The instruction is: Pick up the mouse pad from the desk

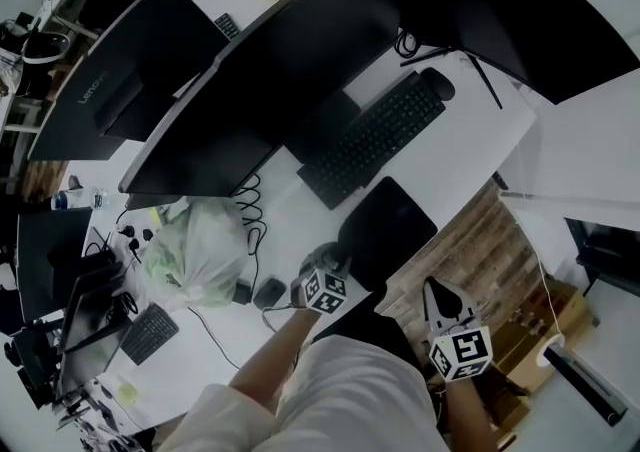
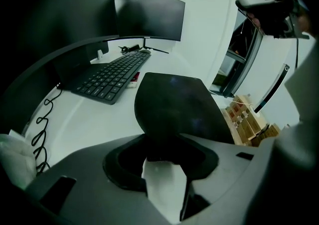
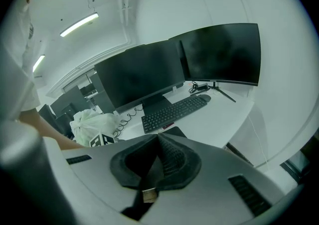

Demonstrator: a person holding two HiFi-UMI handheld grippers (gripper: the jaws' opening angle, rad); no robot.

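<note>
The black mouse pad [image 1: 388, 223] lies on the white desk [image 1: 470, 125] near its front edge, in front of the black keyboard [image 1: 375, 137]. My left gripper [image 1: 332, 260] is at the pad's near left edge. In the left gripper view the mouse pad's [image 2: 174, 104] near edge runs in between the jaws of the left gripper [image 2: 162, 157], above the white lower finger [image 2: 164, 184]; the jaws stand partly apart and I see no firm pinch. My right gripper [image 1: 438, 290] hangs off the desk's front edge over the floor. The right gripper [image 3: 158, 142] is shut and empty.
Large dark monitors [image 1: 300, 50] stand behind the keyboard, and a black mouse [image 1: 437, 85] lies at its far end. A pale plastic bag [image 1: 195, 245] and cables [image 1: 250, 210] sit left of the pad. Wooden flooring [image 1: 495, 250] and a cardboard box [image 1: 545, 325] lie beyond the desk edge.
</note>
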